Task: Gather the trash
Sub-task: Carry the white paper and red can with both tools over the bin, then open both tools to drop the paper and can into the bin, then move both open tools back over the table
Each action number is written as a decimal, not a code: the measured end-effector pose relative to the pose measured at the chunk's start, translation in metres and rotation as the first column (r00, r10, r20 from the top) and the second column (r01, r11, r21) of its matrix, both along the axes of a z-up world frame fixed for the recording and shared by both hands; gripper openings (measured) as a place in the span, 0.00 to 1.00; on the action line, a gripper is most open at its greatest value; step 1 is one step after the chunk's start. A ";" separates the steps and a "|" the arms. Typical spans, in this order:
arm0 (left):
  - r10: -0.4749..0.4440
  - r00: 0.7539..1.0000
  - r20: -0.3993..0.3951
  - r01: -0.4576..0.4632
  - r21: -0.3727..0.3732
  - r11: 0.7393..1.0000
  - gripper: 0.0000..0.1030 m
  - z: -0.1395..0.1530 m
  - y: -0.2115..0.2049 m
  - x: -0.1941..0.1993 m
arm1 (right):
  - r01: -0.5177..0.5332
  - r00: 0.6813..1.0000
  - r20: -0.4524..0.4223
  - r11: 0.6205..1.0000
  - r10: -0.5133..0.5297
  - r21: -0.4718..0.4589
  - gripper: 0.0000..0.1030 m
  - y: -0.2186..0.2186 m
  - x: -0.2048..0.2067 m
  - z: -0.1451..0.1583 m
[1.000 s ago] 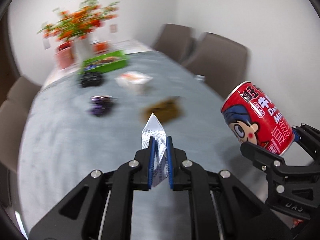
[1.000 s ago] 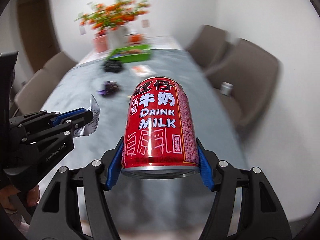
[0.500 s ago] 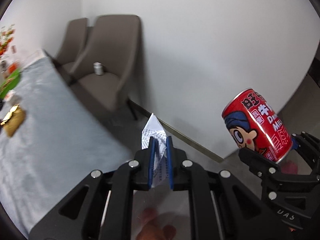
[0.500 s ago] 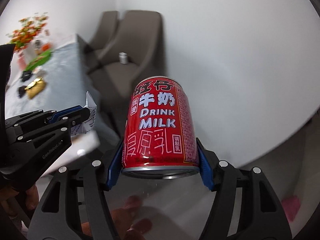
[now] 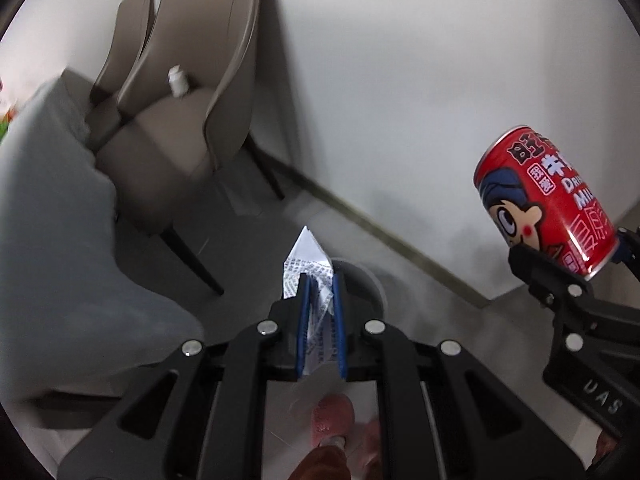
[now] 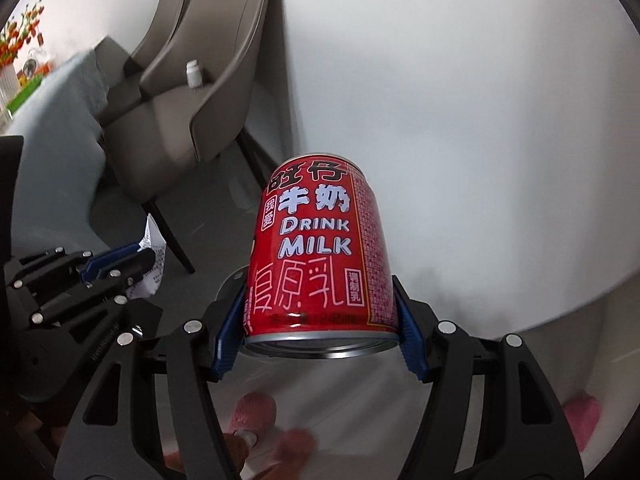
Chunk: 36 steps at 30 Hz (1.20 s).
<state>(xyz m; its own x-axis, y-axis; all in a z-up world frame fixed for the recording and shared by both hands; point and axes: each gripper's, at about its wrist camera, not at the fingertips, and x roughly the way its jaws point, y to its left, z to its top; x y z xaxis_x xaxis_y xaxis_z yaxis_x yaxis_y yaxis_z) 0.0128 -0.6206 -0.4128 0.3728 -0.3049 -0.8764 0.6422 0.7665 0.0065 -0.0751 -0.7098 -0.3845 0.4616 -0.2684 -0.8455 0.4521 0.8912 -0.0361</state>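
My left gripper (image 5: pixel 319 280) is shut on a crumpled white printed paper (image 5: pixel 306 258) and holds it in the air over the floor. My right gripper (image 6: pixel 320 312) is shut on a red milk can (image 6: pixel 316 252), held upright; the can also shows at the right of the left wrist view (image 5: pixel 544 204). The left gripper and its paper (image 6: pixel 154 264) show at the left of the right wrist view. A round dark bin (image 5: pixel 366 284) stands on the floor just beyond the left gripper, mostly hidden by it.
Two taupe chairs (image 5: pixel 188 92) stand by the white wall, with a small white bottle (image 5: pixel 178 80) on the nearer seat. The grey-clothed table (image 5: pixel 44 208) is at the left. The person's pink slippers (image 5: pixel 332 420) are below.
Both grippers have swung further right and downward, away from the table, toward the floor by the wall. The bin has come into view. Both holds are unchanged.
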 end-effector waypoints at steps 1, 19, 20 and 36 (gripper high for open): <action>0.015 1.000 0.006 -0.015 0.015 1.000 0.12 -0.024 -0.005 0.004 | -0.024 1.000 -0.009 1.000 0.024 0.018 0.61 -0.003 0.009 -0.026; 0.090 0.996 -0.005 -0.089 0.095 0.991 0.50 -0.269 -0.002 0.045 | -0.280 0.953 -0.087 0.953 0.290 0.113 0.68 -0.018 0.058 -0.287; 0.104 0.995 -0.008 -0.103 0.086 0.991 0.53 -0.270 0.000 0.048 | -0.289 0.950 -0.087 0.951 0.299 0.110 0.68 -0.017 0.054 -0.287; 0.097 0.995 -0.034 -0.095 0.062 0.994 0.58 -0.180 -0.007 0.033 | -0.305 0.944 -0.106 0.948 0.313 0.090 0.68 -0.021 0.051 -0.204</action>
